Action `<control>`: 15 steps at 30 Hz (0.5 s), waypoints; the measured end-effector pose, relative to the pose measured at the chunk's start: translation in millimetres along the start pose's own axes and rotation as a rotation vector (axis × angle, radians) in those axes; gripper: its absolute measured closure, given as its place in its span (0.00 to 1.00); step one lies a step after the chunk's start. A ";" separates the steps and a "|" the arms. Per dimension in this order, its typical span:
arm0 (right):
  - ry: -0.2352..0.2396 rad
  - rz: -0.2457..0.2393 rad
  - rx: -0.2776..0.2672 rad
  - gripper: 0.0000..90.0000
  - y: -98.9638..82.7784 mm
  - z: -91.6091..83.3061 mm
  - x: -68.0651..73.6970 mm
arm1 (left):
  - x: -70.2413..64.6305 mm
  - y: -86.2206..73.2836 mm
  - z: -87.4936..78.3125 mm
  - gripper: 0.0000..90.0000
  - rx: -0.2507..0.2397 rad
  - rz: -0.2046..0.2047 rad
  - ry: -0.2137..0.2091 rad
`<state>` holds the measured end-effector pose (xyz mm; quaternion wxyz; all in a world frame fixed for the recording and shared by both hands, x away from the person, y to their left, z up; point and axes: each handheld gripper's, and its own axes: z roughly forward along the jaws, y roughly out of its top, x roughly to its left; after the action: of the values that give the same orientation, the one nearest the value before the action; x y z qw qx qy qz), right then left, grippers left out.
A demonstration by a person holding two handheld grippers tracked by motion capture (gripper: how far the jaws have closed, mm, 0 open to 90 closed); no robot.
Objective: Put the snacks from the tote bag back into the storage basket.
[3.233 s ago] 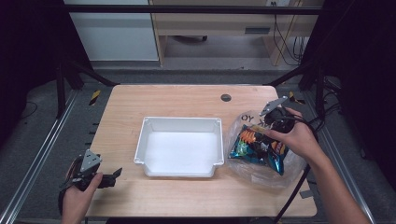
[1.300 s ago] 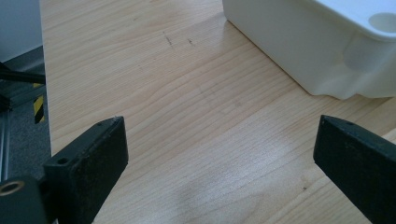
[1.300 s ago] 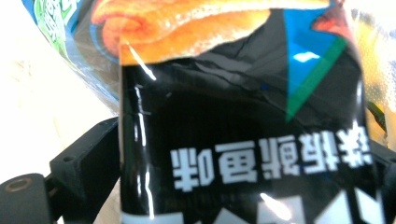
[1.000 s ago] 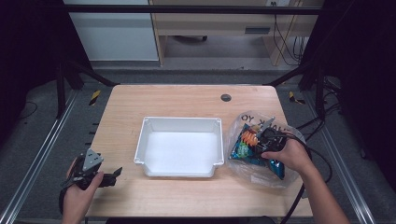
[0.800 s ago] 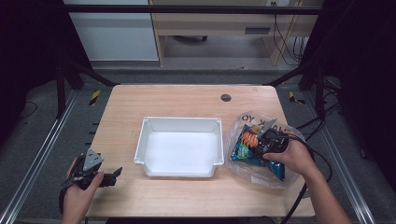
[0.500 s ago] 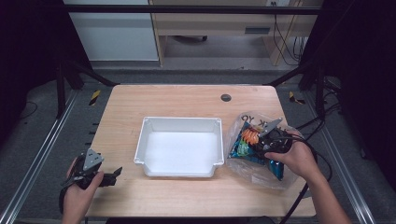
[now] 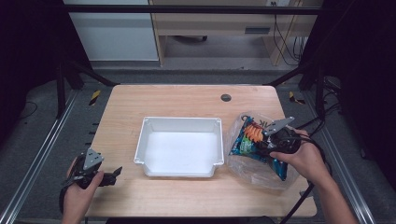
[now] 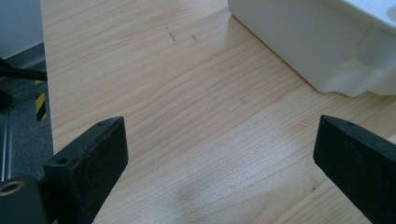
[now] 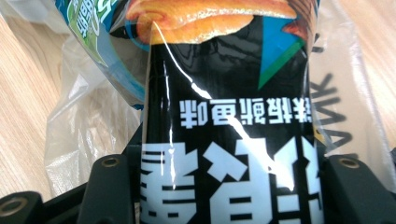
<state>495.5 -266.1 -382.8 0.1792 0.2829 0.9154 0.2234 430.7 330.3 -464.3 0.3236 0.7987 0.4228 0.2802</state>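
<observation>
Snack packet [image 9: 229, 140], black with white letters and an orange picture, is what we hold now: it sits between the two black jaws of our right gripper [image 9: 229, 186], and the jaws have just been closing until they press on its two sides. Beyond the jaws, the packet reaches away from us, and a second packet [image 9: 98, 42] in blue and green lies just beside it on the left. Both are inside a clear plastic bag [image 9: 74, 135] that spreads on the wooden table [image 9: 23, 93] under and around the fingers. In the high view our right gripper [image 7: 275, 142] is over this bag [image 7: 252, 170], to the right of the white tray [image 7: 180, 151]. Our left gripper [image 8: 219, 158] keeps its jaws wide apart with only bare table between them; the tray's outer wall [image 8: 299, 42] is ahead of the right finger [image 8: 359, 158], apart from it. In the high view this gripper [image 7: 109, 175] is near the table's front left corner.
</observation>
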 end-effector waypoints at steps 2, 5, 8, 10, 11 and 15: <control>-0.007 0.007 -0.009 0.47 -0.5 -1.7 0.0 | 0.1 0.2 0.0 0.03 0.001 0.002 0.000; -0.010 0.020 -0.035 0.47 -3.1 -6.4 -1.3 | 0.6 0.0 -0.4 0.03 -0.003 -0.002 0.000; -0.014 0.029 -0.053 0.47 -5.3 -10.9 -1.8 | 1.5 -0.4 0.4 0.03 0.001 -0.004 0.000; -0.017 0.026 -0.068 0.47 -6.5 -14.4 -2.1 | 1.4 -0.2 0.4 0.03 -0.003 -0.006 0.001; -0.020 0.031 -0.076 0.47 -6.6 -15.4 -1.4 | 1.2 -0.2 0.2 0.03 -0.001 -0.003 0.001; -0.025 0.029 -0.116 0.48 -5.0 -23.8 2.8 | 0.1 -0.3 -0.5 0.03 0.000 0.000 0.001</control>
<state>480.4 -275.5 -366.0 0.2037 0.2880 0.8944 0.2751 430.2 330.7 -464.2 0.3234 0.7986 0.4229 0.2808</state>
